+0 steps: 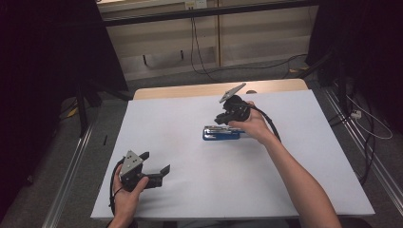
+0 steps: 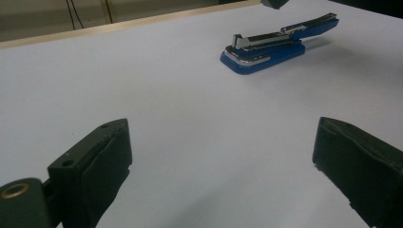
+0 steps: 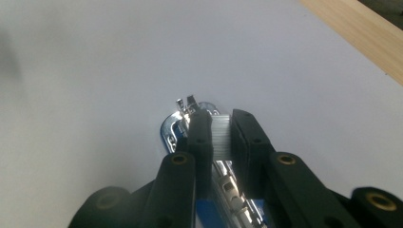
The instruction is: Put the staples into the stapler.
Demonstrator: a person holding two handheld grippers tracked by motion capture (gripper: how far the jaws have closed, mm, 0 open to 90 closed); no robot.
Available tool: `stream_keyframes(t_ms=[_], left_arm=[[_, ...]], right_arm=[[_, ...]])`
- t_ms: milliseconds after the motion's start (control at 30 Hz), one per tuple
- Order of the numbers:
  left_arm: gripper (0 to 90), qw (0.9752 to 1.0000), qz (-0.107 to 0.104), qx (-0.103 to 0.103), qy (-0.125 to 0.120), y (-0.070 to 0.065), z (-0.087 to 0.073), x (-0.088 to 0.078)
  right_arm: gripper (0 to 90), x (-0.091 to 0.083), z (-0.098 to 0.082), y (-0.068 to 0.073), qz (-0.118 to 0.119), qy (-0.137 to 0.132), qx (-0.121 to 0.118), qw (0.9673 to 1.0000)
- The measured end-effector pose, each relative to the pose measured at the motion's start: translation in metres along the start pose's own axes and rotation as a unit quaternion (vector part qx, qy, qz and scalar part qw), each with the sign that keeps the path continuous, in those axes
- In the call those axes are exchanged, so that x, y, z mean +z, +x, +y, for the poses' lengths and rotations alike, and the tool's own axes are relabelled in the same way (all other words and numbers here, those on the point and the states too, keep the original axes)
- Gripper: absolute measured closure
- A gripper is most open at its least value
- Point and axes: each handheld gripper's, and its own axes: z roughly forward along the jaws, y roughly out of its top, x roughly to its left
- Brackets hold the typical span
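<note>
Well toward the near left of the blue stapler, the left claw sits low over the white surface, held in the person's left hand. Its jaws stand wide apart with nothing between them, and in the left gripper view they frame bare surface, with the stapler lying farther off beyond them.

The stapler lies flat near the middle of the surface, its top arm lifted open and the silver magazine showing. Just over its right part, the right claw points down, held in the right hand. In the right gripper view this claw is closed on a strip of staples, a pale ribbed block pinched between the two pads. The strip hangs directly above the stapler's open chrome channel; whether it touches the channel cannot be told.
</note>
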Motion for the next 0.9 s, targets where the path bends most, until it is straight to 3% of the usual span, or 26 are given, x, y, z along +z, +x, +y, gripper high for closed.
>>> stream_keyframes(t_ms=[567, 900], left_arm=[[6.0, 1.0, 0.0, -0.003, -0.004, 0.0, 0.0, -0.001], [6.0, 1.0, 0.0, -0.002, -0.002, 0.0, 0.0, 0.0]], right_arm=[[79.3, 0.012, 0.009, -0.007, -0.005, 0.007, -0.012, 0.9999], [79.3, 0.016, 0.007, -0.013, 0.013, 0.005, -0.032, 0.9994]])
